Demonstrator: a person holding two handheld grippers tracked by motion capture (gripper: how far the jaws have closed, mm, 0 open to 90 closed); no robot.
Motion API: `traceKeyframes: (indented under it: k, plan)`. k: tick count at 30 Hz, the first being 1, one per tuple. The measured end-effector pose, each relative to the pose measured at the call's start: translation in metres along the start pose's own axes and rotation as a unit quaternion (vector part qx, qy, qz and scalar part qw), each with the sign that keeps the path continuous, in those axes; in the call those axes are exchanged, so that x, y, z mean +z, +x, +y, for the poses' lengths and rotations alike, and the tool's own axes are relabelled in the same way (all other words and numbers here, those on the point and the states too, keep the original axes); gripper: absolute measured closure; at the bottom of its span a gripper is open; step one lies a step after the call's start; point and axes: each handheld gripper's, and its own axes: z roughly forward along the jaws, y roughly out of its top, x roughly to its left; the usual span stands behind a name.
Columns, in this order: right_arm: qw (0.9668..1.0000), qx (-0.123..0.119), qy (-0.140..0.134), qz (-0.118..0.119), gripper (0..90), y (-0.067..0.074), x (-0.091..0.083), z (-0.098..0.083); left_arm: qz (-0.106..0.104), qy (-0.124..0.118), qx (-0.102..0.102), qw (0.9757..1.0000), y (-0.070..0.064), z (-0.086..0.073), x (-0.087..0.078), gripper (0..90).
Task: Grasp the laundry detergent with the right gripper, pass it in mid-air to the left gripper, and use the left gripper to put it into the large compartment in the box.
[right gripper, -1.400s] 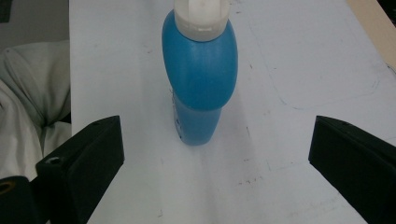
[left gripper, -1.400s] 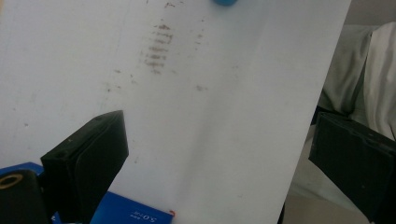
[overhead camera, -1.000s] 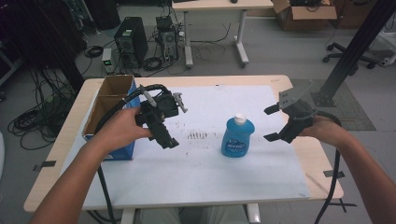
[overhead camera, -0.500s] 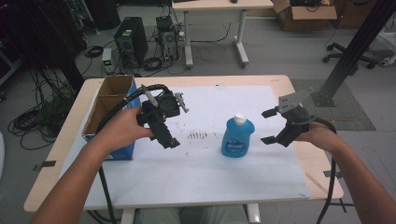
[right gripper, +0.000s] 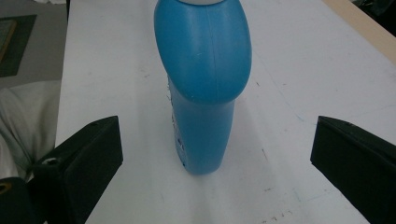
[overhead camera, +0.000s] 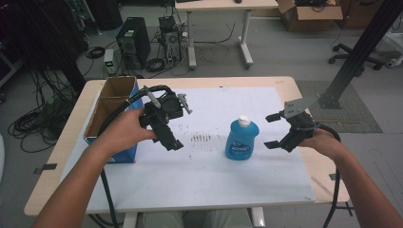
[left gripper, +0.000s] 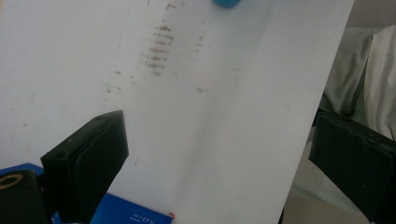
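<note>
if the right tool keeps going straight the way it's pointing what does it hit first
Most likely the blue bottle. It stands upright, centred between the open jaws of the right tool, with nothing in between. How far off it is, I can't tell.

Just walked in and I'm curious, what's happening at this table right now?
A person at a table holds a gripper in each hand. The right gripper is open and lined up with an upright blue bottle with a white cap, jaws on either side of it but not touching. The left gripper hangs open above the white mat, next to a cardboard box. Nothing is held yet; the right gripper looks set to take the bottle.
</note>
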Motion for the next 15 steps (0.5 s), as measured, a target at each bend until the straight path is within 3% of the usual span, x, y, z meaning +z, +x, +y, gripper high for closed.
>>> traceKeyframes:
  k: [15]
  plan:
    - [0.9986,0.024,-0.046,0.009,1.8,-0.001,0.008,-0.018,0.001,0.001,-0.001,1.0000,-0.001,0.002,-0.001,4.9]
